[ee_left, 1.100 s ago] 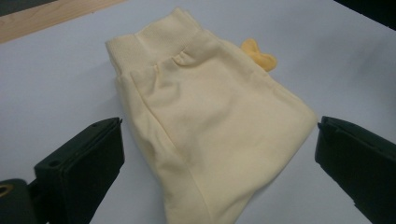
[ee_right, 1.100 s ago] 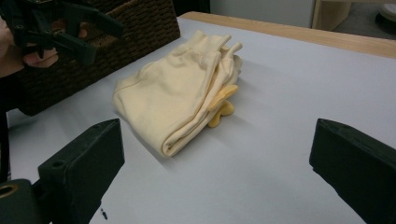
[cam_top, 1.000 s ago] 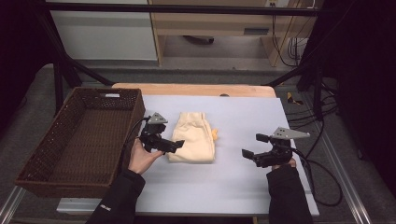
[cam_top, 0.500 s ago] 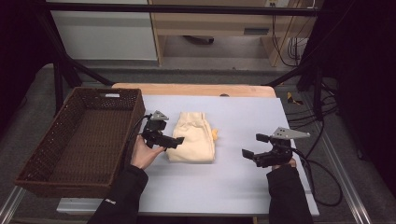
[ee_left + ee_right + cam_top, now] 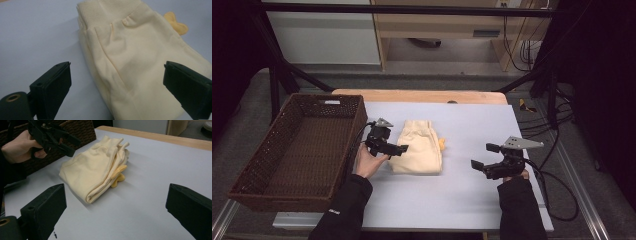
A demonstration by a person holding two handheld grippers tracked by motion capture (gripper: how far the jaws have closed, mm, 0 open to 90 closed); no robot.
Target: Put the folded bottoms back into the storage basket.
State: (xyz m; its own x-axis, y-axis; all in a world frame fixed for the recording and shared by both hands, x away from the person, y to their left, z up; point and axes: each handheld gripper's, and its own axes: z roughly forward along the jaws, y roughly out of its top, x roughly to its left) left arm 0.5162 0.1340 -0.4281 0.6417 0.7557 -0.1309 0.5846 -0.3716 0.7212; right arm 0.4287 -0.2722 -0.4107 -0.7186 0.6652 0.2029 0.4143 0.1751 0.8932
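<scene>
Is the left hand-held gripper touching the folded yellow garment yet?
Apart. In the left gripper view the left hand-held gripper has its jaws wide on either side of the garment; they have just been closing slightly, pads not pressing on it.

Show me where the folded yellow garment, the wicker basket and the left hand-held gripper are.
folded yellow garment (image 5: pixel 419 147), high view, middle of its top layer.
wicker basket (image 5: pixel 360 120), high view, its right wall.
left hand-held gripper (image 5: pixel 404 148), high view, midway between its fingertips.
</scene>
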